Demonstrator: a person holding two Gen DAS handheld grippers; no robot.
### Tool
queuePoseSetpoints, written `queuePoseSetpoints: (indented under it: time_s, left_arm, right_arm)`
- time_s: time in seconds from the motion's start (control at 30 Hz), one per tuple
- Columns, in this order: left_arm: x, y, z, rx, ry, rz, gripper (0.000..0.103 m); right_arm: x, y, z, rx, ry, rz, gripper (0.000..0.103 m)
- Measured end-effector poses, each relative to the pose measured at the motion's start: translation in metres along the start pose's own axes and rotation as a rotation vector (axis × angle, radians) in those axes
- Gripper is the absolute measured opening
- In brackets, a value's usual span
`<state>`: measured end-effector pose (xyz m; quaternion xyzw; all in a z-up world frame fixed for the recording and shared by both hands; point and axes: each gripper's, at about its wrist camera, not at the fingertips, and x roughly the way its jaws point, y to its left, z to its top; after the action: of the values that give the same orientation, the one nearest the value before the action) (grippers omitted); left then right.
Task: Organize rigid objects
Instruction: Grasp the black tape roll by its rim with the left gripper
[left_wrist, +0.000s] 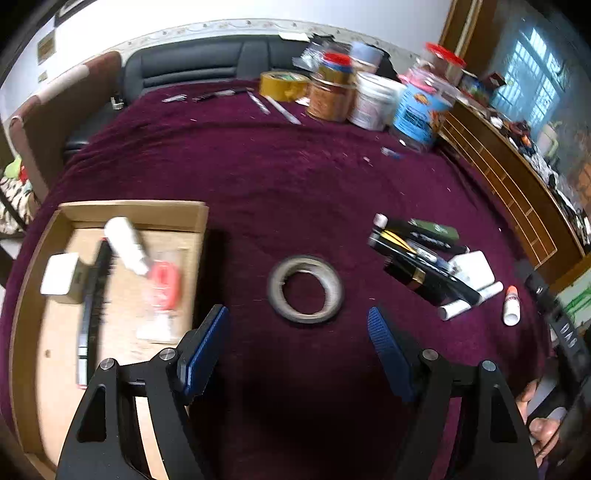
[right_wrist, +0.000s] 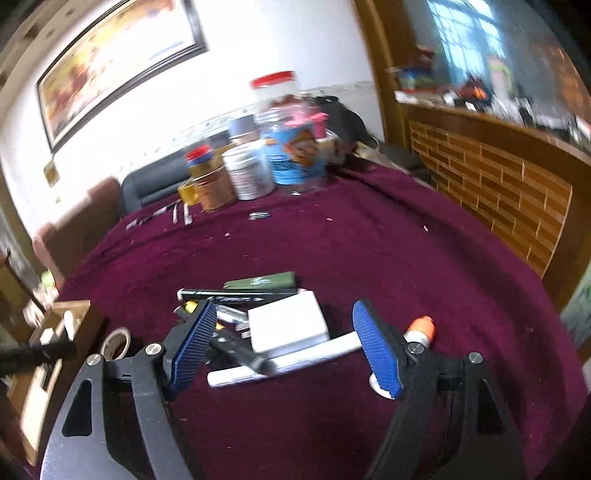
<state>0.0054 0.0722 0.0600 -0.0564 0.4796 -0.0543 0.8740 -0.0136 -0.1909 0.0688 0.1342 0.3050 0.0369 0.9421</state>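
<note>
The left gripper (left_wrist: 299, 350) is hovering with its jaws spread and empty; the tape roll (left_wrist: 306, 288) is lying flat on the maroon desk cloth just ahead of them, centred on the gap — the cardboard box (left_wrist: 129, 212) sits to their left. The right gripper (right_wrist: 284, 347), jaws likewise spread, is facing the pile: a white marker (right_wrist: 284, 363) is lying crosswise between the jaws, beside the white charger (right_wrist: 288, 325).

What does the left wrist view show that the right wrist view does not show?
Only the left wrist view shows the inside of the cardboard box: a white bottle and a red item. Only the right wrist view shows a framed picture on the wall. Both views show the tape roll, the pile of pens with the white block, the jars and the purple cloth.
</note>
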Motion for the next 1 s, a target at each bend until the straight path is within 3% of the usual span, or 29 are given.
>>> queuePoseSetpoints:
  time_s: [0.07,0.2,0.43,0.53,0.6,0.67,0.7,0.73,0.9,1.0]
  left_arm:
    - [0.009,-0.018,0.001,0.035,0.017,-0.022,0.072]
    - [0.020,-0.036,0.012,0.100,-0.013,0.017,0.072]
    - [0.060,-0.007,0.045,-0.018,0.014,0.176,0.072]
    - [0.075,-0.001,0.032,-0.002,0.119,0.117,0.072]
    - [0.071,-0.014,0.019,0.099,0.122,0.095,0.072]
    - [0.062,-0.024,0.006,0.168,0.136,0.023,0.065]
    - [0.058,-0.026,0.002,0.184,0.138,0.002,0.050]
    - [0.053,-0.028,-0.002,0.195,0.143,-0.031,0.051]
    - [0.038,-0.025,-0.004,0.168,0.096,-0.079,0.051]
    - [0.049,-0.023,-0.005,0.141,0.123,-0.066,0.051]
  right_arm:
    - [0.001,-0.014,0.005,0.071,-0.006,0.027,0.076]
    - [0.000,-0.024,0.003,0.126,0.007,0.039,0.076]
    - [0.008,-0.028,0.000,0.149,0.042,0.049,0.076]
    - [0.010,-0.025,-0.002,0.134,0.055,0.052,0.076]
    - [0.012,-0.023,-0.002,0.126,0.066,0.057,0.076]
    - [0.015,-0.022,-0.004,0.117,0.075,0.057,0.076]
    - [0.015,-0.021,-0.004,0.113,0.078,0.056,0.076]
    - [0.015,-0.020,-0.005,0.108,0.080,0.056,0.076]
    - [0.017,-0.018,-0.005,0.098,0.085,0.047,0.076]
    - [0.019,-0.018,-0.006,0.100,0.094,0.054,0.076]
